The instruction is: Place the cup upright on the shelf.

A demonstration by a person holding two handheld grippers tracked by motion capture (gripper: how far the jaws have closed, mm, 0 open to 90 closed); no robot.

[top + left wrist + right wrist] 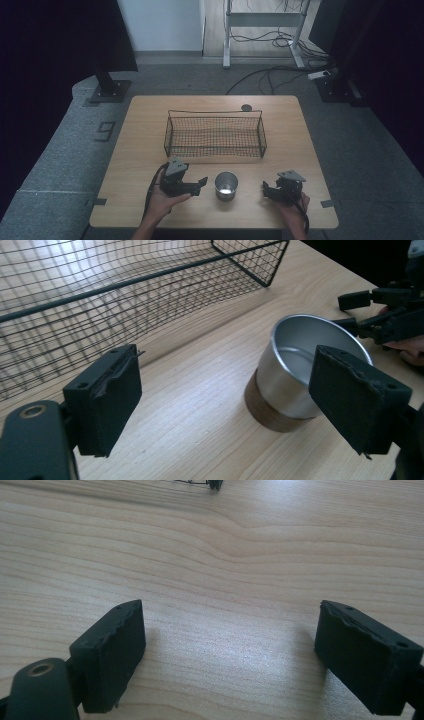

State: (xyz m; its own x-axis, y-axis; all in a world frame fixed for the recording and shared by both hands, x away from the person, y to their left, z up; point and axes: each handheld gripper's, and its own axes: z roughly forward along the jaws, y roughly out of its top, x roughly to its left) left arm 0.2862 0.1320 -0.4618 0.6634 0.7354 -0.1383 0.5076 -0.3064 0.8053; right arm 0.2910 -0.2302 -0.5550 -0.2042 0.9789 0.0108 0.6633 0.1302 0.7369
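On the pale wooden table (pixel 150 120), the long black wire-mesh basket (pixel 215 134) sits toward the far side, empty as far as I can see and lying crosswise, which leaves the near strip of tabletop free for my hands to work. Between the basket and me, close to the near edge, I rest my left gripper (pixel 200 183) and my right gripper (pixel 267 189) low over the wood, one on either side of the small shiny metal cup with a dark brown base (pixel 226 186). That cup stands upright and open-mouthed, apart from both tools and just in front of the basket's near wall.

My left gripper's jaws are spread wide and grasp nothing; they point toward the cup (pixel 295 372), whose rim lies just beyond my right-hand pad (pixel 357 400), so I judge this side is lined up to take it. My right gripper's jaws are likewise released and wide over bare wood, seemingly held back in reserve.
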